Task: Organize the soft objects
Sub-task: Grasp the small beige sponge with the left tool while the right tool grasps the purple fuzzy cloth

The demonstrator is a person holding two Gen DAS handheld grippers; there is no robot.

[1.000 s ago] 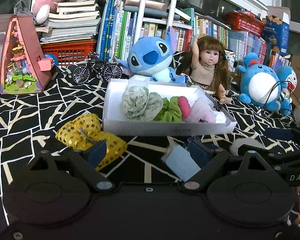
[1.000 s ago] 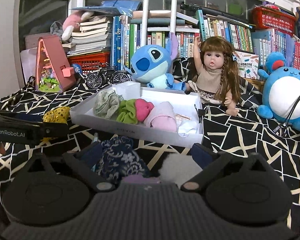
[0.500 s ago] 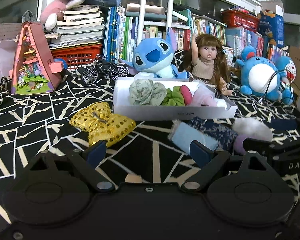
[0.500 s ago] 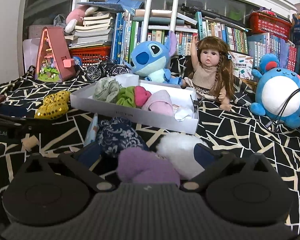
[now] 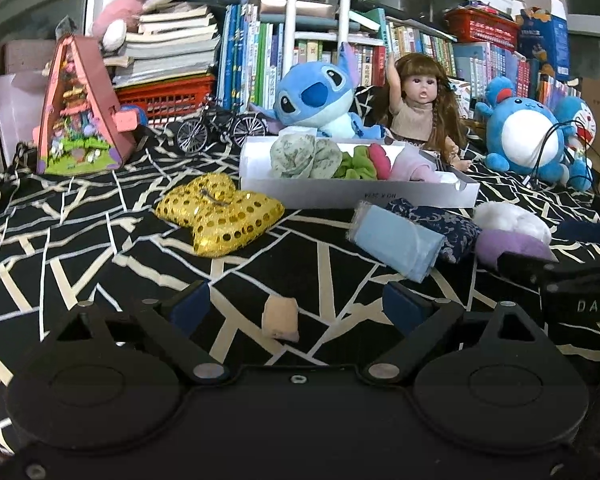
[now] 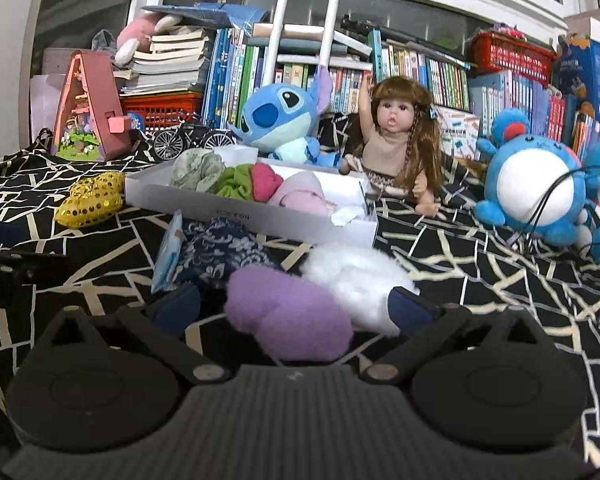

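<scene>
A white box (image 5: 356,194) (image 6: 260,214) on the black patterned cloth holds green, pink and pale scrunchies. In front of it lie a gold sequin bow (image 5: 220,212) (image 6: 90,200), a light blue roll (image 5: 396,242), a dark blue floral cloth (image 6: 220,250), a white puff (image 6: 356,276) and a purple puff (image 6: 288,316). My left gripper (image 5: 296,312) is open and its jaws are opening; a small beige piece (image 5: 280,316) lies between them, untouched. My right gripper (image 6: 294,308) is open, with the purple puff between its fingers and clear of the pads.
Behind the box sit a blue plush (image 5: 320,100), a doll (image 5: 416,108) and a round blue plush (image 6: 540,184) with a black cable over it. A model bicycle (image 5: 220,128) and a pink triangular toy house (image 5: 80,112) stand at the back left, in front of stacked books.
Both grippers have drawn back from the box and sunk lower. The beige piece has come into view between the left fingers, and the purple puff between the right ones.
</scene>
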